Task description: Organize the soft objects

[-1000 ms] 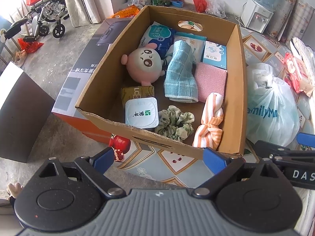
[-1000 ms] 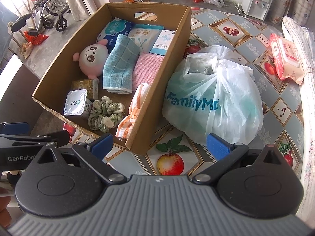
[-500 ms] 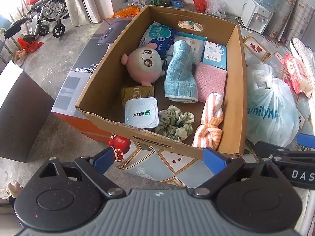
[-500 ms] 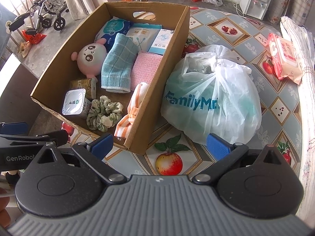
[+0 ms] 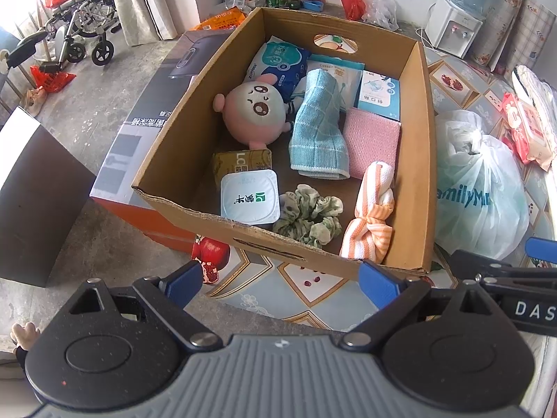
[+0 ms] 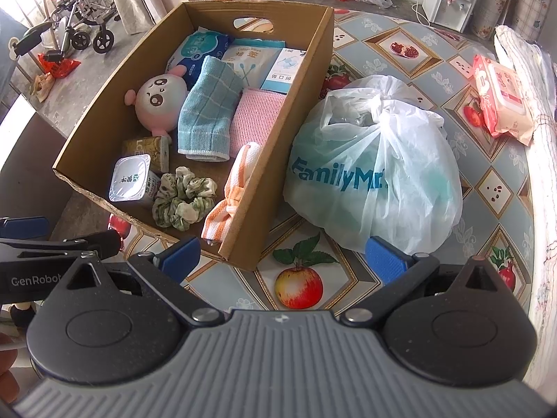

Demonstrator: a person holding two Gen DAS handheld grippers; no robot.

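1. Little has shifted since a second ago: the right gripper (image 6: 282, 256) has eased slightly so the cardboard box (image 6: 296, 111) sits a touch lower in its view, while the left gripper (image 5: 278, 277) stays where it was.
2. Inside the box lie the soft things: a pink plush toy (image 5: 256, 113) at the left, a blue checked towel (image 5: 320, 125) in the middle, a pink cloth (image 5: 374, 142) beside it, a green scrunchie (image 5: 310, 214) and an orange striped knotted cloth (image 5: 372, 219) at the near end.
3. A sealed white cup (image 5: 250, 199) sits just left of the scrunchie.
4. Both grippers hover before the box's near wall, fingers spread wide and holding nothing.
5. A knotted plastic bag (image 6: 376, 170) rests on the patterned tabletop (image 6: 383, 45), touching the box's right wall.
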